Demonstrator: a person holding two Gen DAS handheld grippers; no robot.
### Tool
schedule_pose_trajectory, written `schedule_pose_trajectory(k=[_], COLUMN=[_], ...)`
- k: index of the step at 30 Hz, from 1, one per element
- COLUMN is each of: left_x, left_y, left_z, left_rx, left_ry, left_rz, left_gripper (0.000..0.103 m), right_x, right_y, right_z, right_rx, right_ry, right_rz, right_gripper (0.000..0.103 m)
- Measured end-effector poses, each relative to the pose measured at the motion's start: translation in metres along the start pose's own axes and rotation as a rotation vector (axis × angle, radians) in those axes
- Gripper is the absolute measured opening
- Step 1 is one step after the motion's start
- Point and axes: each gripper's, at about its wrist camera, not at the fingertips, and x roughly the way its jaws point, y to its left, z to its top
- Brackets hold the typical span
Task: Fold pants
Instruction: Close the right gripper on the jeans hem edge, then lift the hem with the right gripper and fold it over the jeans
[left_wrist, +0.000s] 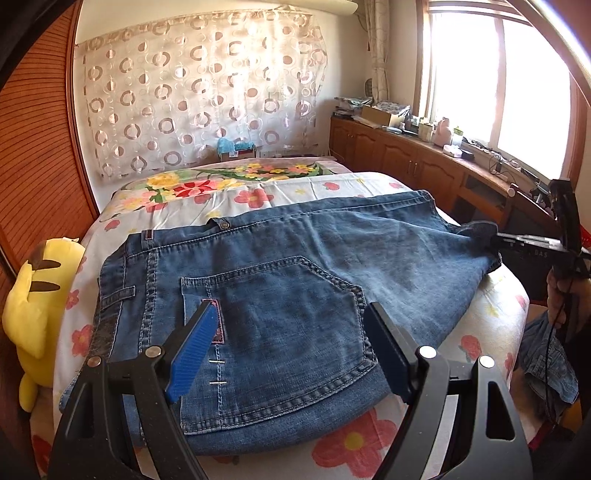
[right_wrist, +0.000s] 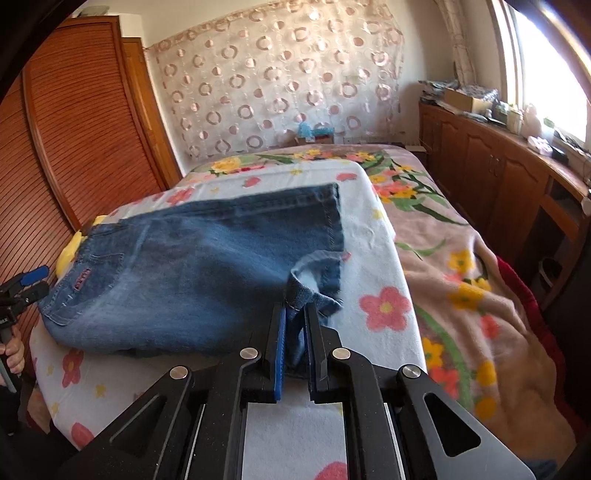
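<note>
Blue jeans (left_wrist: 295, 266) lie flat on a white flowered sheet (left_wrist: 491, 314), waistband to the left and back pocket facing up. My left gripper (left_wrist: 291, 308) hovers open over that pocket, its blue pads spread wide with only flat denim below them. At the right end of the jeans, my right gripper (left_wrist: 496, 242) pinches the cloth. In the right wrist view the right gripper (right_wrist: 295, 308) is shut on a bunched fold of denim at the leg end of the jeans (right_wrist: 203, 266). The left gripper (right_wrist: 33, 280) shows at the far left edge there, held by a hand.
A yellow plush toy (left_wrist: 33, 306) sits off the left edge by a slatted wooden wardrobe (left_wrist: 37, 147). A cluttered wooden cabinet (left_wrist: 424, 158) runs under the window on the right. A pink flowered blanket (right_wrist: 461, 258) covers the bed beyond. More denim (left_wrist: 546, 362) hangs at the right edge.
</note>
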Motion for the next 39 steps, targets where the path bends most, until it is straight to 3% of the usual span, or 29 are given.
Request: schedule_pose_trajectory(k=[8, 14, 21, 27, 29, 31, 33, 39], left_x=[-0.010, -0.015, -0.023, -0.025, -0.023, -0.021, -0.018, -0.006], left_y=[0.006, 0.017, 0.038, 0.049, 0.052, 0.053, 0.051, 0.039], left_z=[0.000, -0.004, -0.008, -0.012, -0.014, -0.015, -0.016, -0.011], left_rx=[-0.012, -0.034, -0.075, -0.105, -0.117, -0.123, -0.124, -0.103], left_ry=[-0.013, -0.015, -0.023, -0.030, -0.024, -0.017, -0.010, 0.003], left_rz=[0.011, 0.032, 0.056, 0.067, 0.064, 0.059, 0.053, 0.029], left_gripper=[0.082, 0.082, 0.082, 0.082, 0.082, 0.082, 0.082, 0.082], right_x=[-0.017, -0.030, -0.035, -0.024, -0.014, -0.003, -0.001, -0.003], right_y=[0.039, 0.090, 0.151, 0.178, 0.178, 0.177, 0.173, 0.151], right_z=[0.028, 0.057, 0.082, 0.087, 0.088, 0.092, 0.098, 0.104], right_rx=[-0.090, -0.180, -0.269, -0.321, -0.324, -0.333, -0.322, -0.274], right_ry=[-0.077, -0.133, -0.157, -0.132, -0.106, -0.090, -0.085, -0.090], right_rz=[0.091, 0.197, 0.354, 0.402, 0.396, 0.368, 0.369, 0.280], right_gripper=[0.006, 0.006, 0.006, 0.006, 0.017, 0.038, 0.046, 0.050])
